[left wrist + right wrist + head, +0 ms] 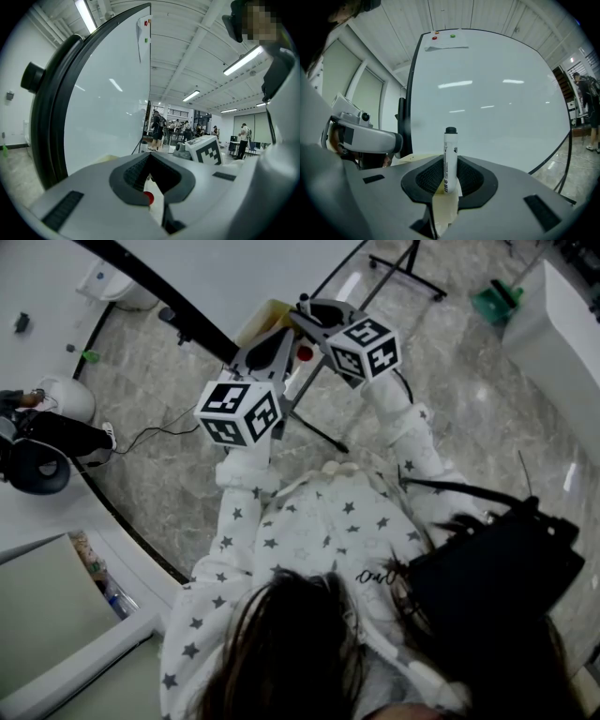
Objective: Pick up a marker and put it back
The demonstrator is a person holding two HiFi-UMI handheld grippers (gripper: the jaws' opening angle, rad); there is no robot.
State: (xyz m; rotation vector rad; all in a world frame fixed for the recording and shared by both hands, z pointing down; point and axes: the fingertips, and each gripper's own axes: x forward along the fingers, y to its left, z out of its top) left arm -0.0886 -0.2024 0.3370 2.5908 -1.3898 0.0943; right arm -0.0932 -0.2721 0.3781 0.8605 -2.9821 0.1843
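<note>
Right gripper view only: ribbed dark jaws pinched a white cylindrical marker upright, black cap up. Left gripper jaws stood slightly apart, gripping nothing, a red round piece visible through the gap. Beyond, a glossy whiteboard with a black rounded edge stood close ahead.

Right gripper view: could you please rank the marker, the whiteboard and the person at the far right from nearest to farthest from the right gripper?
1. marker, gripped in the jaws of the right gripper.
2. whiteboard, straight ahead behind it.
3. person, far right, past the board's edge.
</note>
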